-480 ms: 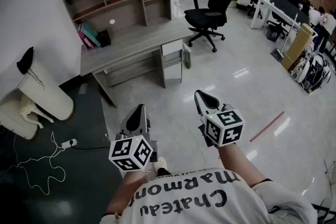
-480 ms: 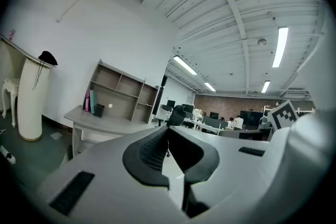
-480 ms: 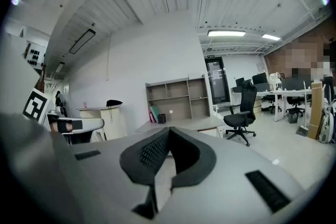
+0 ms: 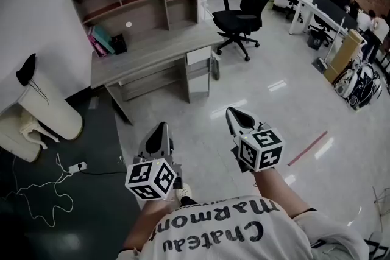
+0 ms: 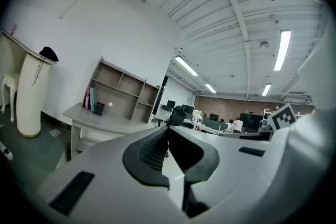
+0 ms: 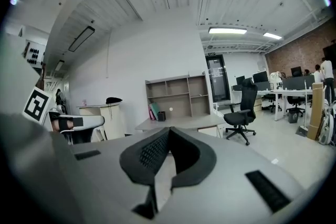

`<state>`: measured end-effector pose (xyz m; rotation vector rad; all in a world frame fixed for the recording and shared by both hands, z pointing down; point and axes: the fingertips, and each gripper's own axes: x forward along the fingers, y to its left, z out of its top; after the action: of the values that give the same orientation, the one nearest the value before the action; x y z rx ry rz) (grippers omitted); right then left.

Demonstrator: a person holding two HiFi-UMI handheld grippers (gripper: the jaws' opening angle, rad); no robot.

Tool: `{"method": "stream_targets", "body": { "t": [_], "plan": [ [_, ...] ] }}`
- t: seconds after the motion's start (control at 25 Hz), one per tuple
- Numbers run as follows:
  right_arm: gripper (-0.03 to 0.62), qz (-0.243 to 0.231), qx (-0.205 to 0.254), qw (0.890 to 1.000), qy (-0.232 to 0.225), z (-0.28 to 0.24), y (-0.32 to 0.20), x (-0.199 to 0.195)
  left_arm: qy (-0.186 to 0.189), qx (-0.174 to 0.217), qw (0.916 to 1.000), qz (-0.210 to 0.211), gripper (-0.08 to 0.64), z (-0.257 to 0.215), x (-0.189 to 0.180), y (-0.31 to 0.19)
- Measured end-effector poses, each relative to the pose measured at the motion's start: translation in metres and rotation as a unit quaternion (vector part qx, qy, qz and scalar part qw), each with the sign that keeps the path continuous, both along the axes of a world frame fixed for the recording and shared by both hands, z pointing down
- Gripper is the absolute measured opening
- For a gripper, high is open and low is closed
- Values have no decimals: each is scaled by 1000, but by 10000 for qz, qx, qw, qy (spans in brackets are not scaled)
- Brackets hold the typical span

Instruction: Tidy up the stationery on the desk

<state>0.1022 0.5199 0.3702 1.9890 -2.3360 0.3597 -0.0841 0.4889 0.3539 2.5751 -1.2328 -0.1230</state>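
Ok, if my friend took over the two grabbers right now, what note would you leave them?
Left gripper: jaws shut, nothing in them.
Right gripper: jaws shut, nothing in them.
Both are held out in front of the person, over the floor, well short of the desk.
Things: books and a dark holder stand at the desk's back left, under the shelves.
Done: nothing that shows.
Left: walk to the desk, then do the whole tidy-up.
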Motion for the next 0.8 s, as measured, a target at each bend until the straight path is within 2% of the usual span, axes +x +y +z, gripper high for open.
{"method": "stream_targets", "body": {
  "t": [0.28,0.8],
  "plan": [
    [11,25,131,9994,-308,-5,-46,-10,25,-15,10000,66,15,1,-11,-43],
    [11,267,322,9984,-387,-30,-153,-45,-22,226,9989,405,15,-33,-46,-159]
  ]
}}
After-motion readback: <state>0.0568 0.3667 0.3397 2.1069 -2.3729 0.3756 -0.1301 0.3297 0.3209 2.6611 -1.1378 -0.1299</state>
